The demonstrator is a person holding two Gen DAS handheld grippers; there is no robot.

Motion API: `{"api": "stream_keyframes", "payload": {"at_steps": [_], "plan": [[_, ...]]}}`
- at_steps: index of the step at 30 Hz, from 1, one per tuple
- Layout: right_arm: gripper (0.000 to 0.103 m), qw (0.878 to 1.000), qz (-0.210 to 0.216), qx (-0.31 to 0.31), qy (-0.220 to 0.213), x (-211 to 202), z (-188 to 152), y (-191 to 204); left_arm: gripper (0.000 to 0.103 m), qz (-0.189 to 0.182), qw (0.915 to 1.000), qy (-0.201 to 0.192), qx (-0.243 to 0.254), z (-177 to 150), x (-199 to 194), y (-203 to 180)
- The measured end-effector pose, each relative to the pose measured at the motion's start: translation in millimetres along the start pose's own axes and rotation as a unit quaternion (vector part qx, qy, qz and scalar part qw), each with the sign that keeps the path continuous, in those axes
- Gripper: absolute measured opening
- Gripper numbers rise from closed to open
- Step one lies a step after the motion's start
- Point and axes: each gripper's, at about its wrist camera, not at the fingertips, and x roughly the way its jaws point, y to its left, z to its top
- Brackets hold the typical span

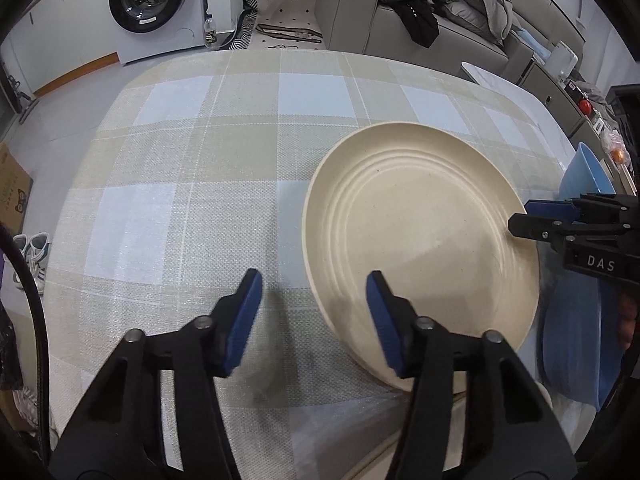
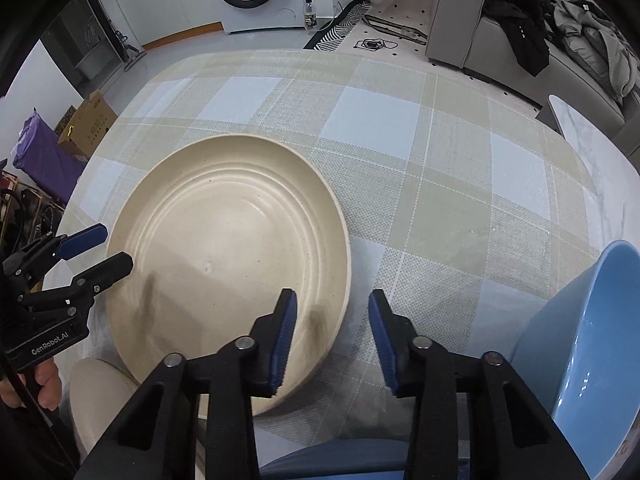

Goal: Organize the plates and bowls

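On the checked cloth of the bench (image 1: 180, 184), reading from left to right, the left hand-held gripper (image 1: 314, 280) comes first, pointing steeply down at the left rim of the cream plate (image 1: 424, 232). Its jaws stand partly apart and pinch nothing: the left pad hangs over bare cloth, the right pad (image 1: 380, 300) over the inside of the plate, so the rim runs between them. Whether either pad touches the rim I cannot tell.

Next comes the plate itself, round and ridged, lying near the front edge of the bench; being round, it offers no long axis, and any stretch of rim serves. A second cream dish (image 2: 100, 392) shows under its near-left edge in the right wrist view, so the plate seems to sit on top of it, slightly tilted.

Further right, the right hand-held gripper (image 2: 332, 300) straddles the opposite rim in mirror fashion: left pad (image 2: 286, 320) over the plate, right pad over cloth, jaws partly apart, nothing gripped. Both hands are equally near, one at each side.

Farthest right is a blue bowl (image 2: 592, 340), just beside the right hand-held gripper and clear of the plate.

My judgement: the coming move turns on each rim lying between the pads, ready for a two-sided pinch and lift.
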Motion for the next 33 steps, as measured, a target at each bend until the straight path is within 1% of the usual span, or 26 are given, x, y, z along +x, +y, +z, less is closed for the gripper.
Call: {"api": "stream_keyframes", "payload": {"at_steps": [1,4,6,8,20,28,33], "plan": [[0.031,1.0,-0.003,0.0,0.002,1.1,-0.1,-0.3,0.034,-0.002,1.0,0.001,0.003,-0.4,0.8,-0.4],[0.019,1.0,-0.006,-0.001,0.003,3.1,-1.0,-0.7,0.022,-0.005,0.9999,0.003,0.015,-1.6,4.6,-5.4],[0.015,1.0,-0.005,-0.002,0.004,4.5,-1.4,-0.8,0.018,-0.005,0.9998,0.003,0.017,-2.8,5.9,-7.6],[0.012,1.0,-0.005,-0.004,0.003,4.8,-1.8,0.2,0.017,-0.001,0.9998,0.001,0.019,-4.0,6.4,-8.6],[0.011,1.0,-0.008,-0.007,-0.013,-1.1,-4.4,2.6,0.016,0.004,0.9999,-0.002,0.013,-2.8,3.6,-7.4],[0.011,0.999,-0.008,-0.009,-0.036,-17.9,-4.3,6.4,0.016,0.007,0.9997,-0.021,0.009,-2.0,-14.9,-4.8],[0.011,0.998,-0.001,-0.013,-0.061,-36.1,-6.1,13.3,0.016,0.005,0.9994,-0.035,0.0,-4.2,-33.0,0.7]]}}
